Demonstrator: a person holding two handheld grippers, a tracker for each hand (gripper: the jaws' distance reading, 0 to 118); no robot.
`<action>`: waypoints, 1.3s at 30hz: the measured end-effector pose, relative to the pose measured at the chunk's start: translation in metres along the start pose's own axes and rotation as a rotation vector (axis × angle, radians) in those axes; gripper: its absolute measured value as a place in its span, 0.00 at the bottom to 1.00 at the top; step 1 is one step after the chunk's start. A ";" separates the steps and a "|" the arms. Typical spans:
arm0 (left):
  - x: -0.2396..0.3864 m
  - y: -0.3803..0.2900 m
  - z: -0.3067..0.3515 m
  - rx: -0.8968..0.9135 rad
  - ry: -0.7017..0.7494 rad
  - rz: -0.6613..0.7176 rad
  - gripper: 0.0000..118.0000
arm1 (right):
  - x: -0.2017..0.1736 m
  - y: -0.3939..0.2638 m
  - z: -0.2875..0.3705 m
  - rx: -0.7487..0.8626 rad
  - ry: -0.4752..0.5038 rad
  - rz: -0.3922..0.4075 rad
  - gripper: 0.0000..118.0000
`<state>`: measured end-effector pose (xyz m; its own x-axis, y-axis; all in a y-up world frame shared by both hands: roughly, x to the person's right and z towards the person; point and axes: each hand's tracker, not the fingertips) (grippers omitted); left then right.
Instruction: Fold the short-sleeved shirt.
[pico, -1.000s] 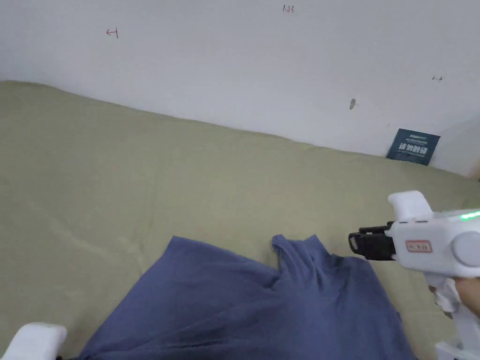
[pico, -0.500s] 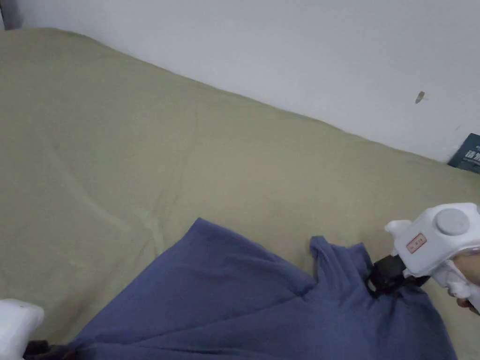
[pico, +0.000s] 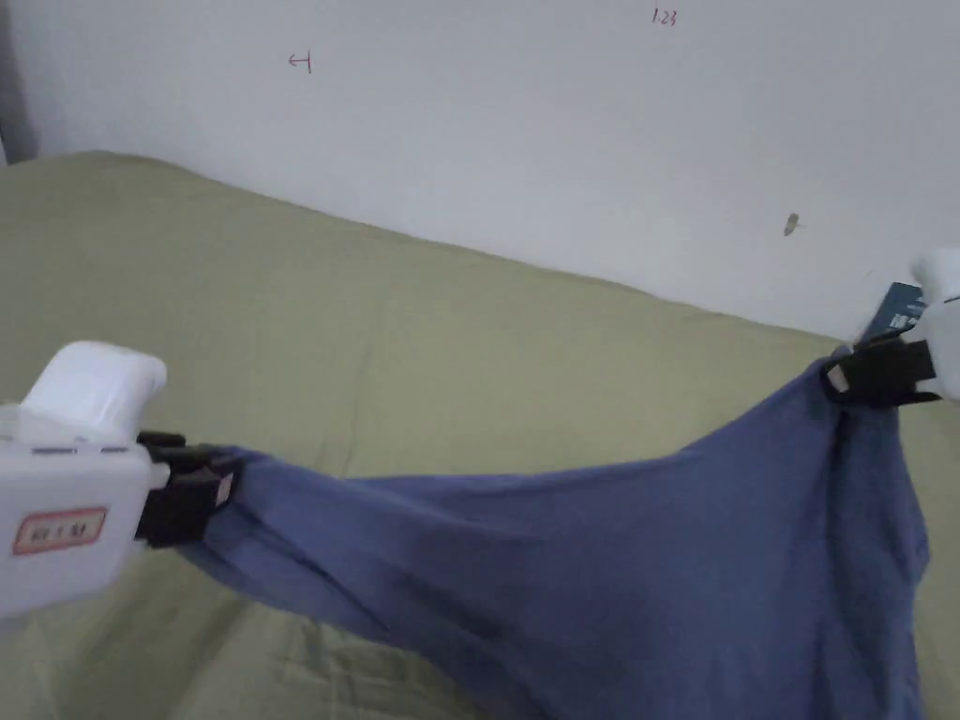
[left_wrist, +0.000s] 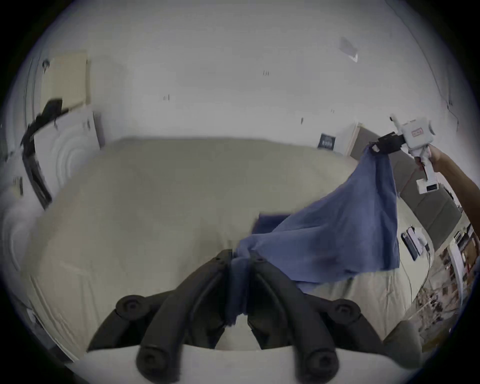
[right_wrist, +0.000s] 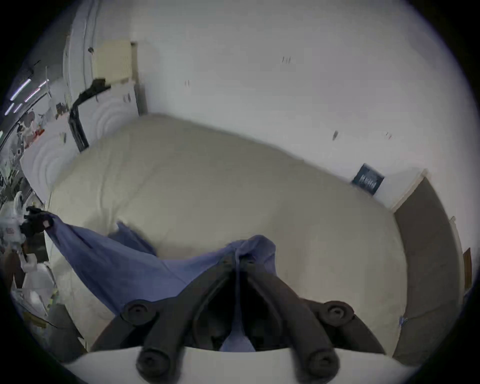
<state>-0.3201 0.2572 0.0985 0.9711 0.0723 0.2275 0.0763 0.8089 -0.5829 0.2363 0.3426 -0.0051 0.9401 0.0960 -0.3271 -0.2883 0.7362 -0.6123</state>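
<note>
Overhead, both grippers (pico: 220, 487) (pico: 837, 379) clamp the blue shirt (pico: 609, 562); wall (pico: 525, 141) marks unreadable.

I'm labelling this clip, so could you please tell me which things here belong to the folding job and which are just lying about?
Job: blue short-sleeved cotton shirt; left gripper; right gripper; olive-green bed sheet.

Lying about: dark blue card against the wall; phone on a cable.

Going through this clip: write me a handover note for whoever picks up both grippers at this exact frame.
Left gripper: shut on one edge of the blue shirt.
Right gripper: shut on the opposite edge, held higher.
The shirt hangs stretched between them above the green bed; whether its lower part touches the bed cannot be told.
Done: both ends gripped and lifted.
Left: probably lay it flat, then all the folds.
</note>
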 end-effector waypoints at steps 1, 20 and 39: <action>-0.004 0.019 0.000 0.021 0.010 -0.003 0.10 | 0.004 0.010 0.009 0.034 -0.017 -0.018 0.00; -0.020 0.311 -0.021 0.303 0.198 -0.138 0.10 | 0.042 0.154 0.114 0.543 -0.336 -0.131 0.00; -0.033 0.245 -0.001 0.282 0.168 -0.144 0.10 | 0.014 0.098 0.147 0.509 -0.198 -0.073 0.00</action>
<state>-0.3328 0.4518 -0.0526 0.9803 -0.1320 0.1470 0.1724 0.9347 -0.3108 0.2484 0.5144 0.0358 0.9848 0.1205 -0.1252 -0.1427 0.9720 -0.1865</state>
